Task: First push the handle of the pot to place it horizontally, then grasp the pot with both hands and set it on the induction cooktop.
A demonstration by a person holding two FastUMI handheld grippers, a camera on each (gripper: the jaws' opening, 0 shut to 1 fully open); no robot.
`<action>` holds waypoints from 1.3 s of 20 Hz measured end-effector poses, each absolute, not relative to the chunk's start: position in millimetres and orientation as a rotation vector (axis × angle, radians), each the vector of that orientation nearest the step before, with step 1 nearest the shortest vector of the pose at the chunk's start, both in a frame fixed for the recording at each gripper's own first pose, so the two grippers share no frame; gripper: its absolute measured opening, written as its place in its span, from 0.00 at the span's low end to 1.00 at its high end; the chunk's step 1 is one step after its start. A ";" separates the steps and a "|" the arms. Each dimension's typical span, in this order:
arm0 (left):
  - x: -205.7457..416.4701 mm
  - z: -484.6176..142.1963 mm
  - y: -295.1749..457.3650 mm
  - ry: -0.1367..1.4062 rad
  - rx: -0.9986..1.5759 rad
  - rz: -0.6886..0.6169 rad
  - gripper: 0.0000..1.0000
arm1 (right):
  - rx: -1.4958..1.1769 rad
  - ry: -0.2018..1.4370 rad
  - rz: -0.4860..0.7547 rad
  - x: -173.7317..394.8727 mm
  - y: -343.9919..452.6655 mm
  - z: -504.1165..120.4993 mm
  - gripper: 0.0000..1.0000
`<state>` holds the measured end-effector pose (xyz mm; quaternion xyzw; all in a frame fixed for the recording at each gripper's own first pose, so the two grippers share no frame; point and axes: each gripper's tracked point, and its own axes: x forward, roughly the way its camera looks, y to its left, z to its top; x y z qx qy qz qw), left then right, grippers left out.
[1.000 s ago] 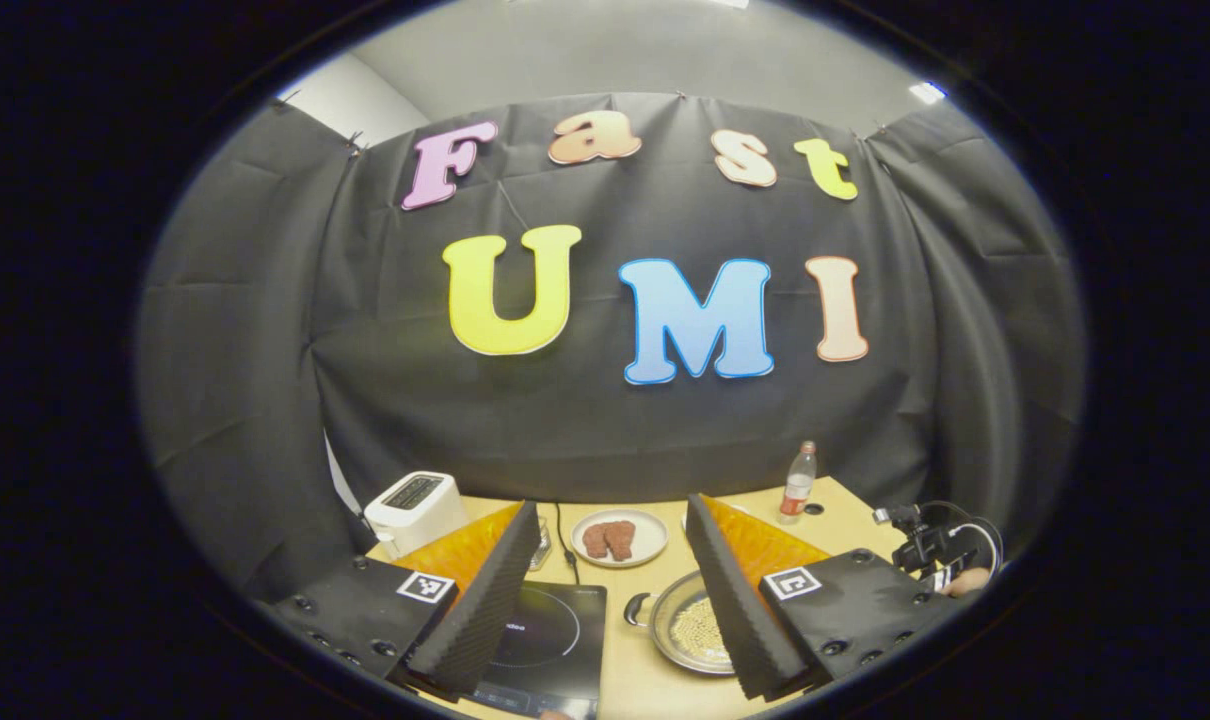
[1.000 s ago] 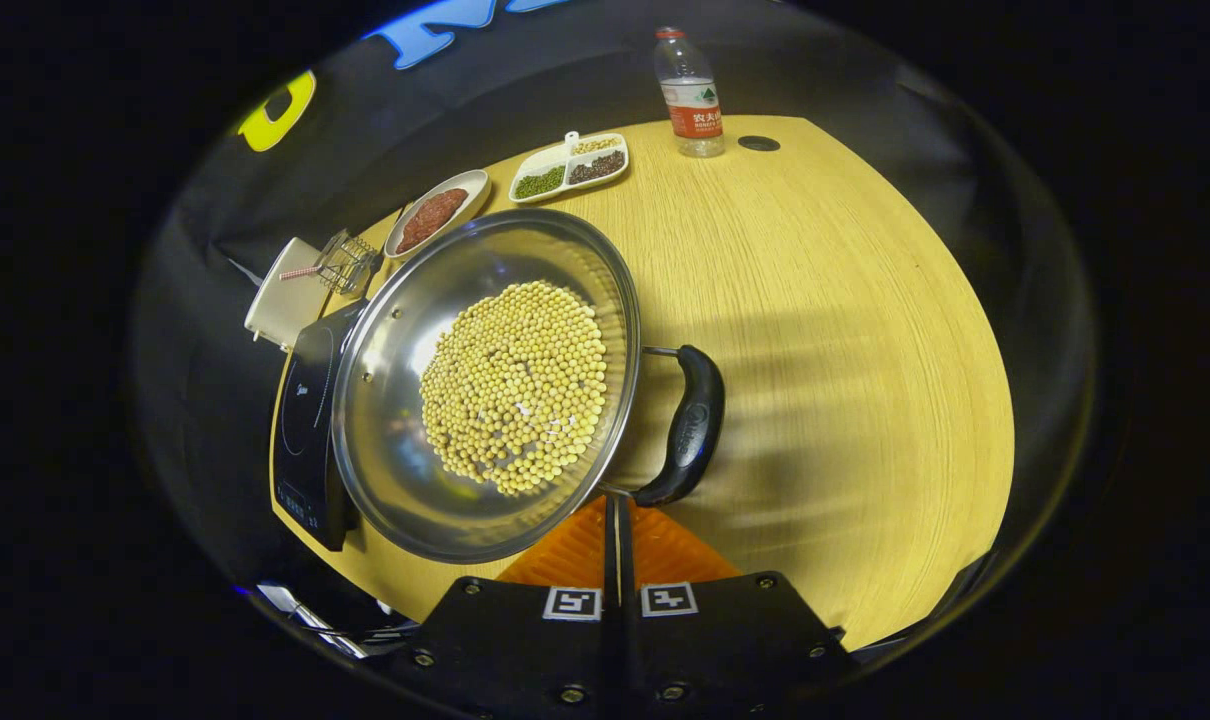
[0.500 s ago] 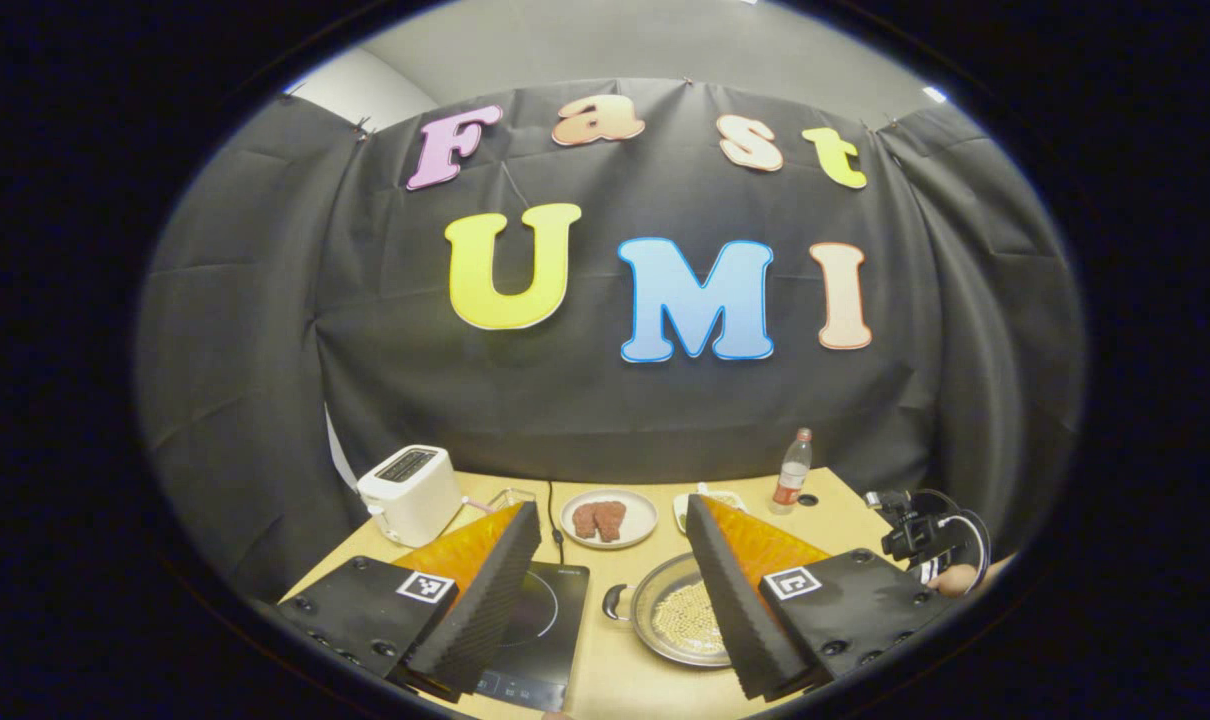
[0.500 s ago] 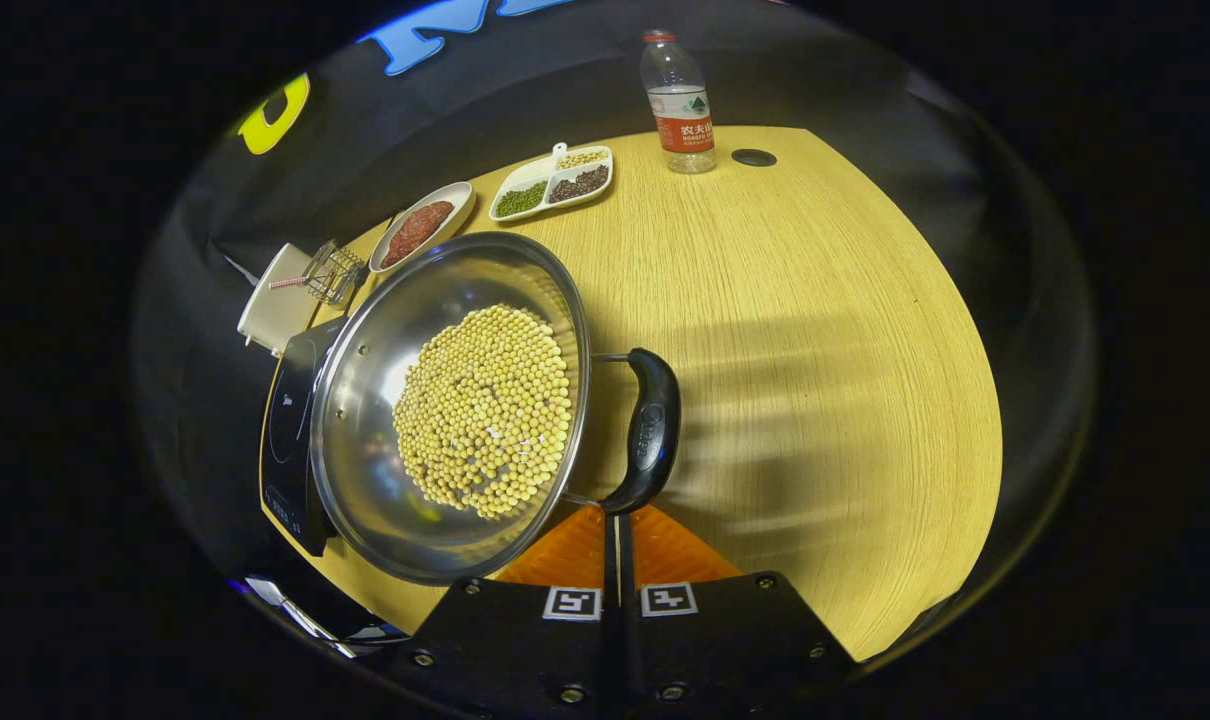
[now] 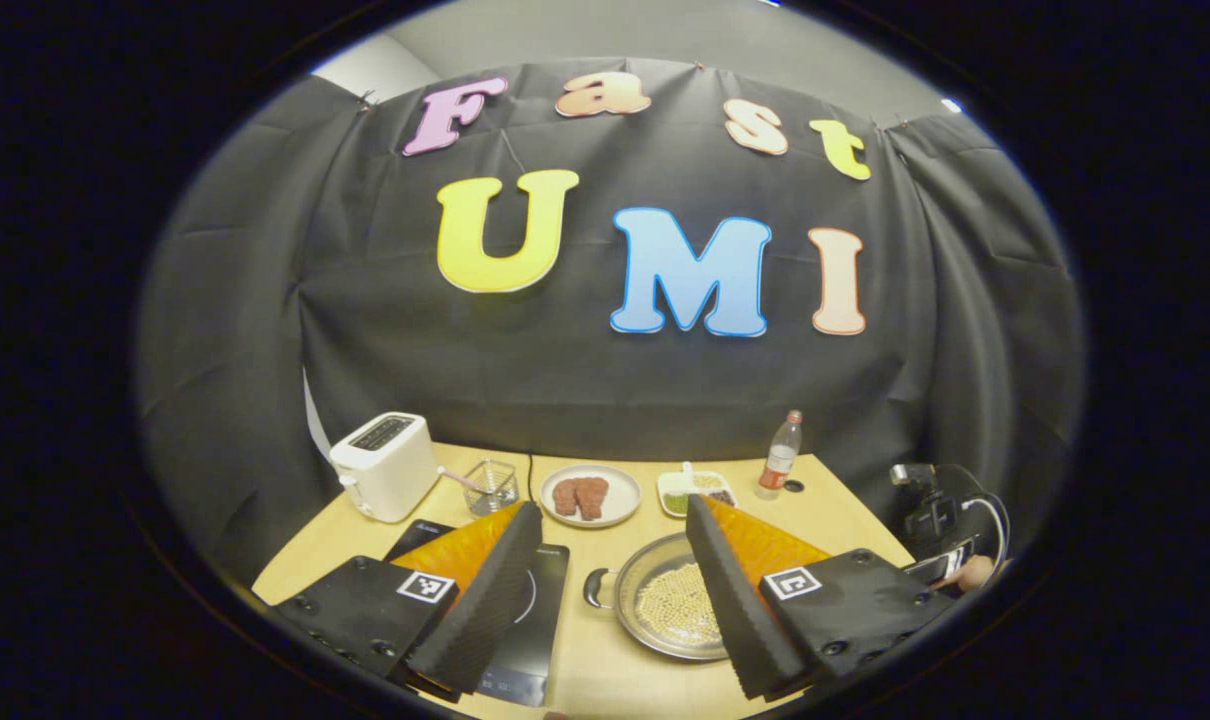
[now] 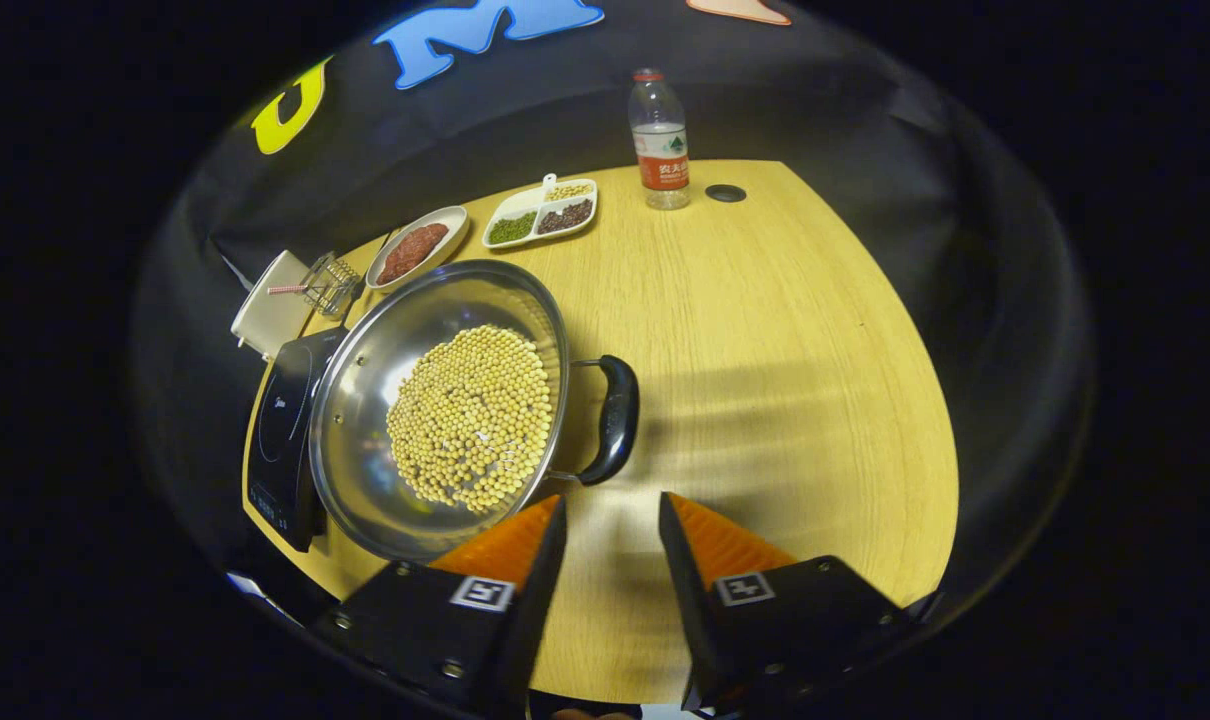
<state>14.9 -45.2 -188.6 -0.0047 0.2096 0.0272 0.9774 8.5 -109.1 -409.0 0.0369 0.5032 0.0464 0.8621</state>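
A steel pot (image 6: 360, 400) of yellow beans (image 6: 470, 415) stands on the wooden table (image 6: 785, 330), next to the black induction cooktop (image 6: 280, 430). Its black loop handle (image 6: 615, 420) faces my right gripper (image 6: 613, 545), which is open a short way back from it, touching nothing. In the left gripper view the pot (image 5: 630, 612) shows between the fingers of my left gripper (image 5: 610, 590), its other handle (image 5: 595, 588) turned toward the cooktop (image 5: 530, 625). This gripper is open too, held above the table's near side. The right gripper (image 5: 940, 520) and a hand (image 5: 970, 572) appear at far right.
Along the back of the table stand a white toaster (image 5: 385, 480), a glass cup (image 5: 490, 485), a plate of meat (image 5: 590, 495), a divided dish of beans (image 5: 700, 490) and a water bottle (image 5: 780, 455). Bare tabletop lies right of the pot.
My right gripper has opened and pulled back from the pot's handle. My left gripper has tipped down or back, bringing more of the table into its view.
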 end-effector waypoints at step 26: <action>94.0 -493.4 -16.7 0.873 0.029 -0.091 0.96 | 0.061 0.746 -0.073 87.0 -82.4 -423.0 0.98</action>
